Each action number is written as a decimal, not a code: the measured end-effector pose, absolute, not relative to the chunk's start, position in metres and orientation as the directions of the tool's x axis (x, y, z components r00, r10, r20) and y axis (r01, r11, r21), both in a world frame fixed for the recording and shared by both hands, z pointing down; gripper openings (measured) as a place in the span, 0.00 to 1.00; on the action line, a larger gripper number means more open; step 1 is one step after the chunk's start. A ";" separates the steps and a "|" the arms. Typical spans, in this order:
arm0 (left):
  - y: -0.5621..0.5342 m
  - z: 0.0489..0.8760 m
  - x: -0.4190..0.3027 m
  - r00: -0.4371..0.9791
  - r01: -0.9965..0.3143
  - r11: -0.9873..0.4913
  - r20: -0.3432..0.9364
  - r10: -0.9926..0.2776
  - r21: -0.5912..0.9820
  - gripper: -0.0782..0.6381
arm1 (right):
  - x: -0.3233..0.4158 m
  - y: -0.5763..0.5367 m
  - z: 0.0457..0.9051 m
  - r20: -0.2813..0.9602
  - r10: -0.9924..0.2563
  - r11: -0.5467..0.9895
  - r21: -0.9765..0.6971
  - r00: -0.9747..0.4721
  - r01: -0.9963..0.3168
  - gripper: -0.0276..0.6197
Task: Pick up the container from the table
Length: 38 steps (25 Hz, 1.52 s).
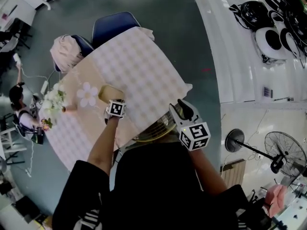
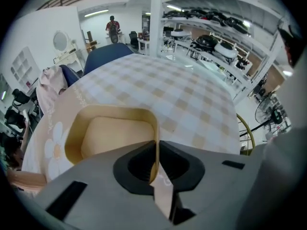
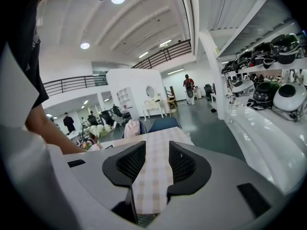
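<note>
A shallow tan container (image 1: 111, 93) with rounded corners sits on the round table (image 1: 144, 66), which has a checked cloth. In the left gripper view the container (image 2: 112, 135) lies just ahead, and its thin near-right wall stands between the two dark pads. My left gripper (image 2: 157, 150) is shut on that wall, pointing steeply down; in the head view the left gripper (image 1: 114, 103) is at the container's near edge. My right gripper (image 1: 182, 110) hovers by the table's near right edge, away from the container. In its own view the right gripper (image 3: 153, 162) is open, with only checked cloth seen between its pads.
A flower-shaped mat (image 1: 88, 94) lies left of the container, and a bouquet (image 1: 52, 104) stands further left. A blue chair (image 1: 112, 25) and a chair draped in pink cloth (image 1: 66, 51) stand at the far side. White shelves with helmets (image 1: 268, 37) run along the right.
</note>
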<state>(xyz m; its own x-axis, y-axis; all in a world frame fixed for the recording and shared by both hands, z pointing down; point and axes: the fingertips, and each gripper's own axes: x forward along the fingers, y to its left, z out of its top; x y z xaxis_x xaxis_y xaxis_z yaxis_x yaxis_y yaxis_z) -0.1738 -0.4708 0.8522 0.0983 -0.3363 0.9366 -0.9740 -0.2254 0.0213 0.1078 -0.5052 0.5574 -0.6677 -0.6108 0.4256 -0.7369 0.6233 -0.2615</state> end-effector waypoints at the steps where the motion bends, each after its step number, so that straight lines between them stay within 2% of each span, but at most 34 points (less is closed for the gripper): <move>1: -0.470 0.848 -0.175 0.100 -0.976 -0.214 0.932 -0.348 0.025 0.14 | 0.107 -0.501 0.557 0.424 -0.614 0.623 -0.259 -0.666 -0.739 0.26; 7: -0.461 0.782 -0.174 0.149 -0.985 -0.152 0.839 -0.524 0.080 0.13 | 0.098 -0.466 0.538 0.388 -0.657 0.604 -0.241 -0.646 -0.760 0.26; 13: -0.417 0.658 -0.179 0.200 -0.980 -0.157 0.667 -0.717 0.125 0.13 | 0.071 -0.415 0.512 0.337 -0.687 0.596 -0.248 -0.644 -0.764 0.26; 19: -0.338 0.560 -0.186 0.212 -0.975 -0.152 0.488 -0.847 0.159 0.13 | 0.032 -0.362 0.487 0.283 -0.666 0.650 -0.234 -0.691 -0.723 0.23; 20: -0.324 0.545 -0.186 0.212 -0.975 -0.153 0.458 -0.863 0.163 0.13 | 0.027 -0.353 0.483 0.274 -0.665 0.654 -0.234 -0.694 -0.719 0.21; 22: -0.297 0.517 -0.186 0.211 -0.973 -0.155 0.394 -0.895 0.170 0.13 | 0.019 -0.336 0.475 0.259 -0.665 0.662 -0.230 -0.700 -0.714 0.10; 24: -0.272 0.492 -0.186 0.204 -0.973 -0.153 0.328 -0.922 0.173 0.13 | 0.009 -0.320 0.467 0.242 -0.662 0.679 -0.208 -0.710 -0.704 0.05; 29: -0.224 0.451 -0.192 0.172 -0.978 -0.139 0.230 -0.958 0.156 0.13 | -0.014 -0.294 0.449 0.219 -0.636 0.734 -0.125 -0.740 -0.667 0.04; 38: -0.187 0.428 -0.217 0.101 -0.986 -0.073 0.183 -0.978 0.153 0.13 | -0.051 -0.287 0.424 0.197 -0.591 0.792 -0.042 -0.782 -0.609 0.04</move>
<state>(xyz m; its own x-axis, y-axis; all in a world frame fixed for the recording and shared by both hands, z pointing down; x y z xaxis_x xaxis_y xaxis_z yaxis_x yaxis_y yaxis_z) -0.2174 -0.1872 0.4280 0.1005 -0.9780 0.1827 -0.9855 -0.0727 0.1531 -0.0513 -0.2868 0.4240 -0.7819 -0.5913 0.1973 -0.6094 0.7917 -0.0422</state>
